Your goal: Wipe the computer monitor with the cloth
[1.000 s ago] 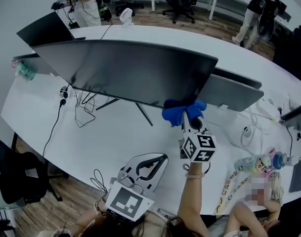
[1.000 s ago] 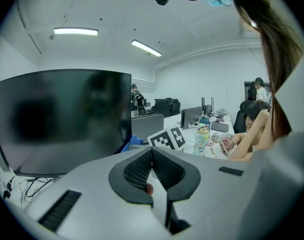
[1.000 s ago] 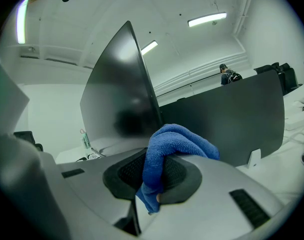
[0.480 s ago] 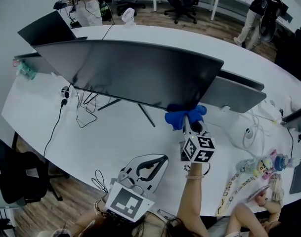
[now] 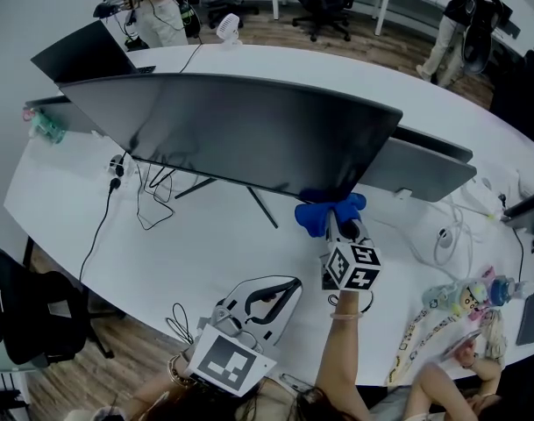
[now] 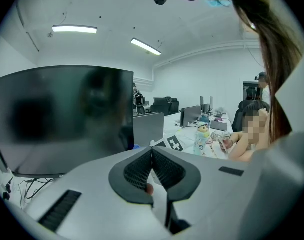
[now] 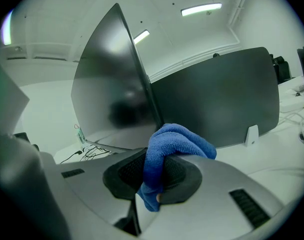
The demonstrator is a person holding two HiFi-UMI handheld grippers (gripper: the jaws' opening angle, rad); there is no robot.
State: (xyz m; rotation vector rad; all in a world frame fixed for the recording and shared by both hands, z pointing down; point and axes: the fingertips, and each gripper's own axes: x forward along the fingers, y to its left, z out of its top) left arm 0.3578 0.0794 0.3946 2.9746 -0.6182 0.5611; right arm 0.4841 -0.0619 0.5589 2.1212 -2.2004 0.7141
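Note:
A wide dark monitor (image 5: 240, 130) stands on the white table (image 5: 205, 235), its screen facing me. My right gripper (image 5: 335, 220) is shut on a blue cloth (image 5: 323, 210), which presses against the screen's lower right edge. In the right gripper view the blue cloth (image 7: 169, 146) bulges out between the jaws, right at the monitor's (image 7: 112, 89) corner. My left gripper (image 5: 262, 298) hangs low near my body over the table's front edge, jaws closed with nothing in them; in the left gripper view the monitor (image 6: 57, 114) fills the left side.
A second monitor (image 5: 420, 167) stands behind on the right, a laptop (image 5: 82, 51) at the far left. Cables (image 5: 148, 191) run under the monitor's stand (image 5: 249, 202). A bottle (image 5: 464, 295) and lanyard (image 5: 416, 336) lie right, by another person's hand (image 5: 464, 351).
The right gripper and blue cloth have slid slightly right along the monitor's lower edge. The left gripper has stayed where it was.

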